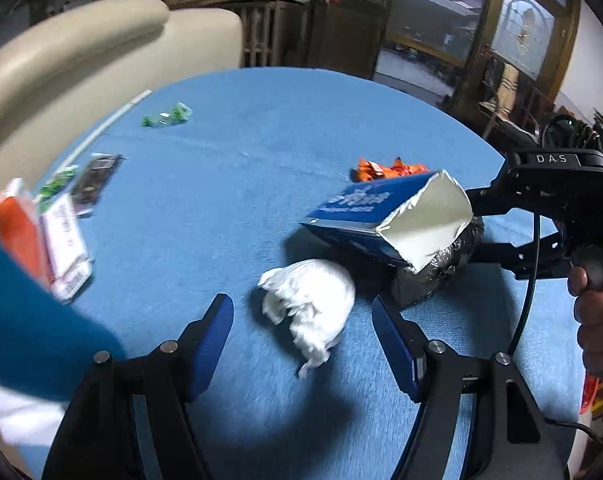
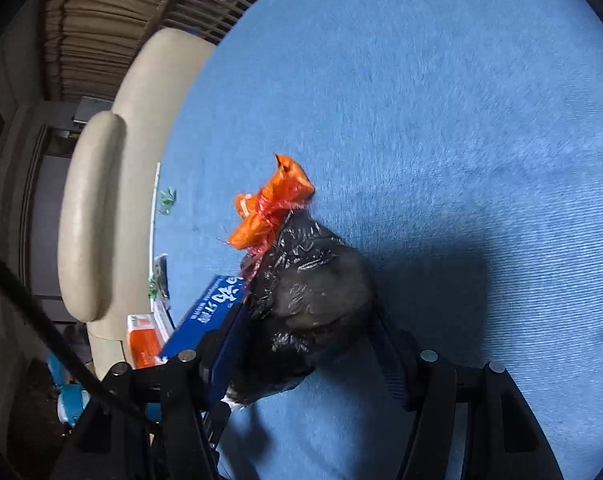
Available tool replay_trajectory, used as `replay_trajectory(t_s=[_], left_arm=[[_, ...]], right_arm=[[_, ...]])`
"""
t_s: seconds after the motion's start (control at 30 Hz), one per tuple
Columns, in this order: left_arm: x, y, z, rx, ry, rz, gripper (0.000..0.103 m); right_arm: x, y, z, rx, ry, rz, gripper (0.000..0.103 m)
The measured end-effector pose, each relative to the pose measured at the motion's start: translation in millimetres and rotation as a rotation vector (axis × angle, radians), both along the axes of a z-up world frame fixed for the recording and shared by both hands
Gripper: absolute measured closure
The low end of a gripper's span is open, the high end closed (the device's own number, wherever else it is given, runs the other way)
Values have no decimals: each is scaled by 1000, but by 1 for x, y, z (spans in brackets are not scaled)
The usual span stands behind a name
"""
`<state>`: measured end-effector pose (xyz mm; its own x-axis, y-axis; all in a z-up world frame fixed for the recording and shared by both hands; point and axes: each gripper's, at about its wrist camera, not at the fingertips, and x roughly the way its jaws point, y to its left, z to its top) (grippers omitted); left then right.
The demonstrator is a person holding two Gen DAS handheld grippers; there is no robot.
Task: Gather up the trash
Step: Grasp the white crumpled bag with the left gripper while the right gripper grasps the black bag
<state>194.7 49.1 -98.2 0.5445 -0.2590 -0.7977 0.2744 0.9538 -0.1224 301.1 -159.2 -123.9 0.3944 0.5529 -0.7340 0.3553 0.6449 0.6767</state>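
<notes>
The left gripper [image 1: 303,344] gapes wide around a crumpled white tissue [image 1: 311,308] on the blue tablecloth [image 1: 229,184]. Just beyond, the right gripper [image 2: 305,344] clamps a black crinkled bag [image 2: 313,292] beside the blue carton [image 1: 365,216]; farther off, wrappers, then a cream sofa [image 1: 81,64].
</notes>
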Motion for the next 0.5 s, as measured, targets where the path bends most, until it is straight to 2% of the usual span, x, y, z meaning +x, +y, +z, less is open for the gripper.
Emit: replay_trajectory(t_s=[0.07, 0.1, 0.13, 0.17, 0.2, 0.23, 0.27, 0.3, 0.4, 0.5], left_arm=[[6, -1, -7, -29, 24, -20, 31], [8, -2, -9, -47, 32, -28, 34], [9, -3, -11, -66, 40, -38, 41], [10, -4, -13, -75, 54, -45, 60], [11, -5, -16, -78, 75, -46, 69], [9, -5, -15, -75, 62, -41, 72], [8, -7, -15, -92, 77, -52, 82], [5, -9, -15, -106, 90, -59, 83], [-10, -15, -13, -78, 80, -60, 84], [-30, -16, -10, -96, 86, -60, 84]], right_arm=[[3, 6, 2, -33, -21, 30, 55], [2, 8, 5, -52, -42, 41, 59], [2, 10, 7, -67, -61, 52, 61], [1, 10, 11, -87, -86, 69, 62], [-1, 9, 14, -100, -99, 71, 62], [-5, 6, 16, -113, -110, 66, 62], [-9, 3, 18, -115, -115, 63, 63], [-13, -2, 19, -116, -121, 61, 63], [-37, -19, 27, -154, -151, 55, 63], [-60, -36, 33, -166, -172, 42, 64]])
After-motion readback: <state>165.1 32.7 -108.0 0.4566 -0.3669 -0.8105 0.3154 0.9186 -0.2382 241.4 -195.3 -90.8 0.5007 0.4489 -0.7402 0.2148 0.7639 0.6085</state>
